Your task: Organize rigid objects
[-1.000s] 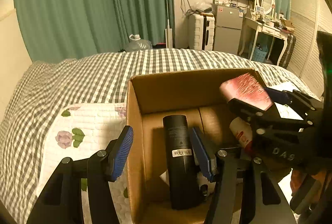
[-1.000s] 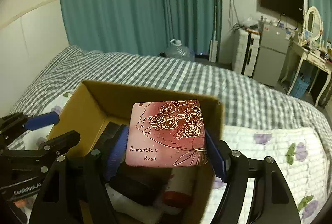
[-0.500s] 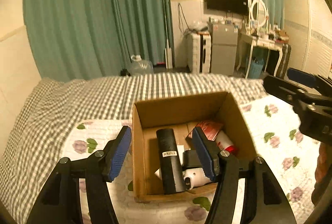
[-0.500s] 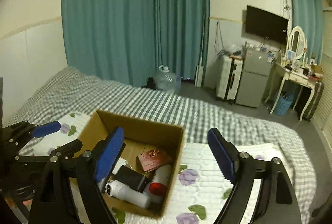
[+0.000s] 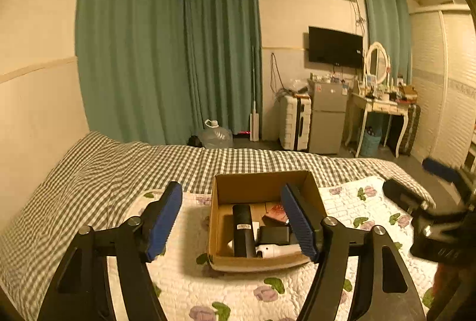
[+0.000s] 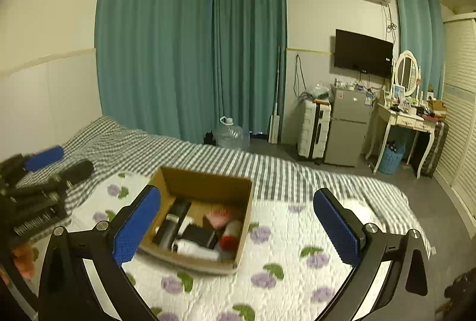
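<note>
An open cardboard box (image 5: 258, 187) (image 6: 205, 187) sits on the floral quilt. Inside lie a black cylinder (image 5: 242, 228) (image 6: 175, 219), a pink rose card (image 5: 278, 212) (image 6: 221, 215), a black block (image 5: 273, 234), a white bottle (image 6: 196, 251) and a red-capped bottle (image 6: 230, 234). My left gripper (image 5: 231, 190) (image 6: 44, 160) hangs above and short of the box, its jaws opening with nothing between them. Off to the right, my right gripper (image 6: 237, 196) (image 5: 416, 181) is also raised, and its empty jaws are opening too.
The quilt (image 6: 282, 255) lies on a bed with a checked sheet (image 5: 89, 172). Green curtains (image 5: 166, 53) hang behind. A water jug (image 5: 215, 136), a white suitcase (image 5: 294, 124), a small fridge (image 5: 327, 118) and a dressing table (image 5: 380, 109) stand beyond the bed.
Both grippers rose and drew back from the box while their jaws widened. The right one let go of the pink card, which now lies inside the box.
</note>
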